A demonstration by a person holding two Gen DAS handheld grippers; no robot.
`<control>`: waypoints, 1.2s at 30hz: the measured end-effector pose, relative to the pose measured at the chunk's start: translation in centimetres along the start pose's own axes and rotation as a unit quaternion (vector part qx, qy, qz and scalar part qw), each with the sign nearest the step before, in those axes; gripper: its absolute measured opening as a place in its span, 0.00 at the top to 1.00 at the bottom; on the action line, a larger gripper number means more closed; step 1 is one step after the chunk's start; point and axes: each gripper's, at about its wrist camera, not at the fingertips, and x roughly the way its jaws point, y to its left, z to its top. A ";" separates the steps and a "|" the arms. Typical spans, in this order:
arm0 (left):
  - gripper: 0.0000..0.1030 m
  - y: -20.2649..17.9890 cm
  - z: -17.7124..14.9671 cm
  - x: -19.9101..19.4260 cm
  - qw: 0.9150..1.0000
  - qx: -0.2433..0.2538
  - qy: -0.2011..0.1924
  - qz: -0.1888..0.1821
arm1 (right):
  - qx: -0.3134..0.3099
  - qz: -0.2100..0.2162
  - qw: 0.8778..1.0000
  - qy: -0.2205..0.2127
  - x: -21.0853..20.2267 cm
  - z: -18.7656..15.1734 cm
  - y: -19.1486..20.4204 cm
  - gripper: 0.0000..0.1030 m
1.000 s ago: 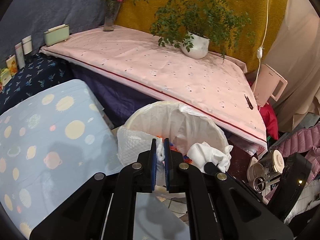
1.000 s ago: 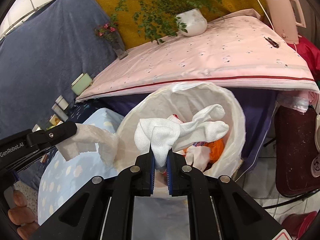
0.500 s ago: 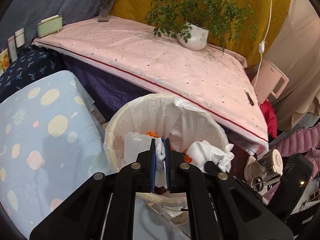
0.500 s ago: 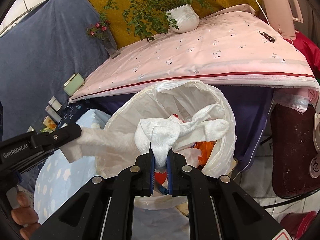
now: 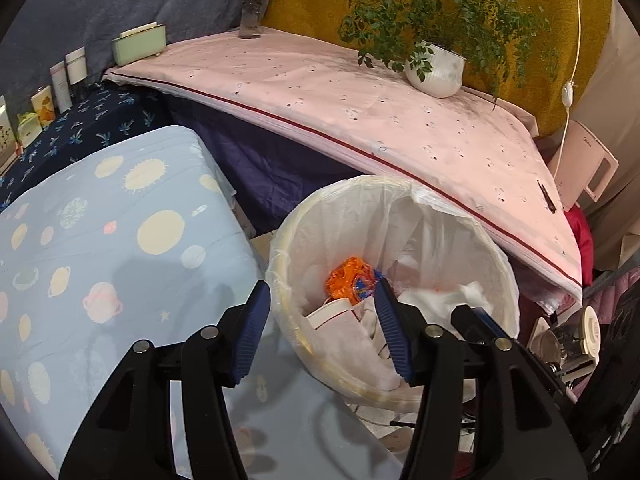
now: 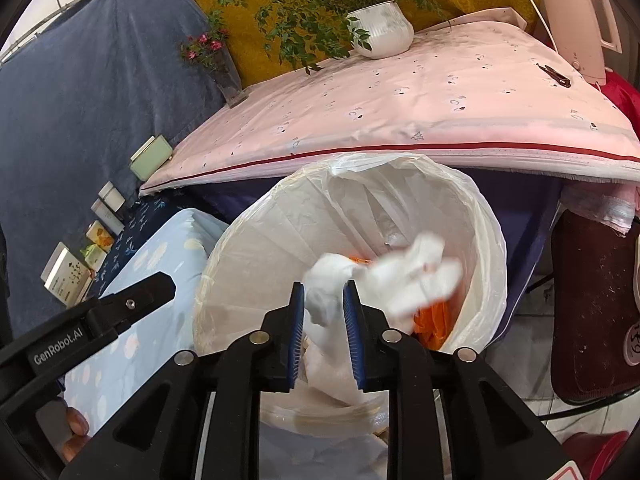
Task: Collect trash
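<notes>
Two black grippers with blue pads hang over a round bin lined with a white plastic bag (image 5: pixel 496 252). The left gripper (image 5: pixel 320 330) has just sprung wide open, empty. The right gripper (image 6: pixel 323 334) has just loosened; a blurred crumpled white cloth (image 6: pixel 400 276) sits between its parted pads above the bin's trash.

We're in somebody's home here, a cluttered, lived-in room. The landmark is the lined waste bin (image 5: pixel 394 288) on the floor: right behind it runs a surface (image 5: pixel 360 100) under a pink cloth, carrying a potted plant (image 5: pixel 434 68) and a vase of flowers (image 5: pixel 254 4), with a pale electric kettle (image 6: pixel 576 20) at its far end. Left of the bin sits a planet-print cover (image 5: pixel 100 240); beyond that, small bottles and boxes (image 5: pixel 60 84) line a dark floral cloth. Blue and mustard drapes hang behind.
</notes>
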 end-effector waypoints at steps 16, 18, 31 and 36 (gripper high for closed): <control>0.47 1.9 -1.4 -0.2 0.999 -0.003 -0.006 0.054 | -0.039 -0.016 0.999 0.011 -0.3 0.2 2.3 0.61; 0.47 2.2 -1.6 -0.4 0.998 -0.004 -0.006 0.060 | -0.048 -0.023 0.998 0.013 -0.6 0.2 2.6 0.58; 0.41 3.2 -3.1 -1.4 0.996 -0.007 -0.008 0.085 | -0.099 -0.057 0.993 0.026 -1.8 -0.6 3.7 0.47; 0.37 3.3 -3.6 -1.8 0.995 -0.003 -0.008 0.095 | -0.117 -0.070 0.990 0.028 -2.1 -1.2 4.1 0.37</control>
